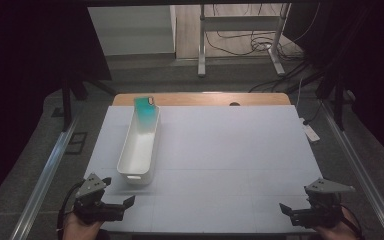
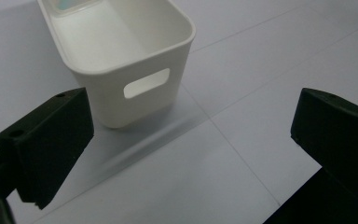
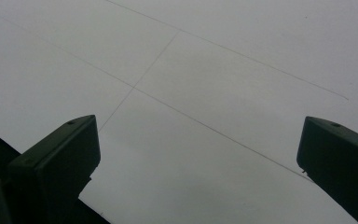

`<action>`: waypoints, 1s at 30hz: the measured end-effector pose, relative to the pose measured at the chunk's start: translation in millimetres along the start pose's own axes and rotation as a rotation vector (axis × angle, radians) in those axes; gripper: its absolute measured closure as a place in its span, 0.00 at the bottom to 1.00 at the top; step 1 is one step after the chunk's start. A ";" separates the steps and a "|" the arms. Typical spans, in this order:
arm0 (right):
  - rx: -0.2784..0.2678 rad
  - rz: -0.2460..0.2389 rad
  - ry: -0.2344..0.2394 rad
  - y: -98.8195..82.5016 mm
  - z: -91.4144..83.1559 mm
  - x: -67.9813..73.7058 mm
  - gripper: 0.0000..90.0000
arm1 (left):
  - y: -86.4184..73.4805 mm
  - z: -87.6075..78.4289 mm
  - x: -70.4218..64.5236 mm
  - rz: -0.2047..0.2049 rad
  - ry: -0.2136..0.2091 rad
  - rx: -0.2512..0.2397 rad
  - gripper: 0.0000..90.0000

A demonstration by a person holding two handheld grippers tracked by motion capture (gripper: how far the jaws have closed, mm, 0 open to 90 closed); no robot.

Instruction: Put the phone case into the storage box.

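On table [image 1: 220,165], left half: a white bin [image 1: 139,150] is being observed, lying lengthwise, near end just ahead of the left gripper [image 1: 121,200].
Bin form: long, smooth plastic, rounded corners, slot handle.
Bin contents: teal flat item [image 1: 146,111] at far end.
Left gripper: jaws being held apart, empty.
Right gripper [image 1: 286,210]: jaws being held apart over bare matte white surface.

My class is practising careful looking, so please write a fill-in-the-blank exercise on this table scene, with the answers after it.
1. The long white bin lies on the ____ half of the table.
2. The teal thing rests at the ____ end of the bin.
3. Both the left tongs and the right tongs have jaws that stand ____.
4. The bin's near end wall has a cut-out ____.

Missing words: left; far; open; handle
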State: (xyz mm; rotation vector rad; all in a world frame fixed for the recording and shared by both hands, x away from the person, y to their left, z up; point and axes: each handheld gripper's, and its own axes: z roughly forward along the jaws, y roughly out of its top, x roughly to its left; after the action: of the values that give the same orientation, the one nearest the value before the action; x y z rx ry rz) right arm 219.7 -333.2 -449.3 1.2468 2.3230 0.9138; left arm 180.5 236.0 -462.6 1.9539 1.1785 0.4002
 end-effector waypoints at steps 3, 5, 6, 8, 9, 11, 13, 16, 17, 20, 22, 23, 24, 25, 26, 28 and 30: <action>0.001 0.000 0.000 0.0 0.1 0.0 0.00 | -2.2 -1.9 -0.5 0.001 0.009 0.005 0.00; 0.003 -0.001 -0.001 0.1 0.0 0.0 0.00 | -3.4 -2.8 -0.8 0.001 0.013 0.008 0.00; 0.004 -0.002 -0.001 0.1 0.0 0.0 0.00 | -3.9 -3.2 -1.2 0.000 0.015 0.008 0.00; 0.005 -0.002 0.000 0.2 0.1 0.0 0.00 | -4.9 -3.9 -1.8 0.001 0.018 0.011 0.00; 0.006 -0.002 0.000 0.2 0.1 0.0 0.00 | -5.5 -4.1 -2.0 0.002 0.021 0.013 0.00; 0.006 -0.001 0.000 0.2 0.1 -0.1 0.00 | -6.8 -4.7 -2.5 0.005 0.030 0.020 0.00; 0.006 -0.001 0.000 0.2 0.1 -0.1 0.00 | -8.2 -5.2 -2.9 0.004 0.035 0.023 0.00; 0.006 0.000 0.000 0.2 0.1 -0.1 0.00 | -9.8 -7.0 -3.2 0.002 0.043 0.023 0.00; 0.007 0.000 -0.001 0.2 0.2 -0.1 0.00 | -10.1 -7.5 -3.3 0.001 0.045 0.023 0.00; 0.007 -0.002 -0.001 0.3 0.3 0.1 0.00 | -11.3 -8.7 -3.7 -0.001 0.055 0.026 0.00; 0.007 -0.002 -0.002 0.3 0.5 0.2 0.00 | -11.7 -9.1 -4.1 -0.001 0.061 0.029 0.00; 0.007 -0.001 -0.002 0.3 0.5 0.2 0.00 | -11.9 -9.0 -4.3 0.000 0.065 0.033 0.00; 0.007 -0.002 -0.002 0.4 0.5 0.2 0.00 | -12.0 -8.9 -4.5 0.001 0.066 0.035 0.00; 0.008 -0.002 -0.002 0.4 0.5 0.2 0.00 | -12.0 -8.7 -4.5 0.002 0.067 0.036 0.00; 0.007 -0.002 -0.002 0.4 0.5 0.2 0.00 | -12.0 -8.3 -4.5 0.001 0.067 0.039 0.00; 0.007 -0.002 -0.002 0.4 0.5 0.3 0.00 | -11.9 -7.3 -4.3 -0.002 0.070 0.046 0.01; 0.007 -0.002 -0.002 0.3 0.4 0.4 0.00 | -12.0 -7.0 -4.0 -0.007 0.073 0.047 0.01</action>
State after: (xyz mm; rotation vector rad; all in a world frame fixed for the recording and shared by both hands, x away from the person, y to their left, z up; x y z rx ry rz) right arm 219.9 -332.6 -449.3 1.2472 2.3275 0.9038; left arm 167.0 238.9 -466.8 1.9898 1.2508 0.4476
